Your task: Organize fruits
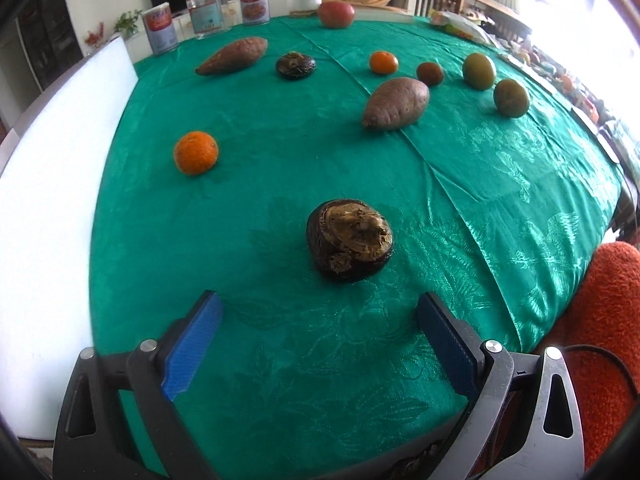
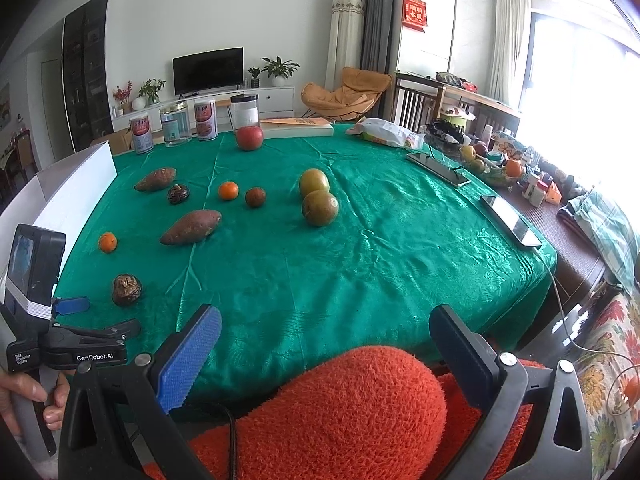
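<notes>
Left claw: my left claw [image 1: 320,320] hangs low over the near edge of the desk, its blue ribbed pads spread wide apart with nothing between them.
Nearest target: a dark brown, wrinkled round fruit with a dried tan crown [image 1: 349,240] sits on the cloth just ahead of that gap, centred between the pads but not touched. I judge I have lined up on it because it is the closest piece.
Right claw: my right claw [image 2: 326,344] is pulled back over my fuzzy orange-red sleeve [image 2: 360,404], pads apart and empty, kept clear of the left side's reach, I think.
Desk: a green patterned satin cloth [image 1: 280,140] covers it, so round fruit may roll if nudged.
Scattered pieces: a bright orange mandarin [image 1: 196,153] lies to the left, a reddish-brown sweet potato [image 1: 396,103] further back, and a second sweet potato [image 1: 233,56] beside a second dark wrinkled fruit [image 1: 296,65].
Far group: a smaller mandarin [image 1: 383,62], a dark reddish round fruit [image 1: 430,73] and two green-brown round fruits [image 1: 479,71] stand near one another; a red apple [image 1: 336,14] is alone at the far edge.
Sorting state: like kinds lie well apart, so grouping looks barely begun.
Destination: no basket or tray for the fruit shows on the cloth; I cannot tell where pieces should go.
</notes>
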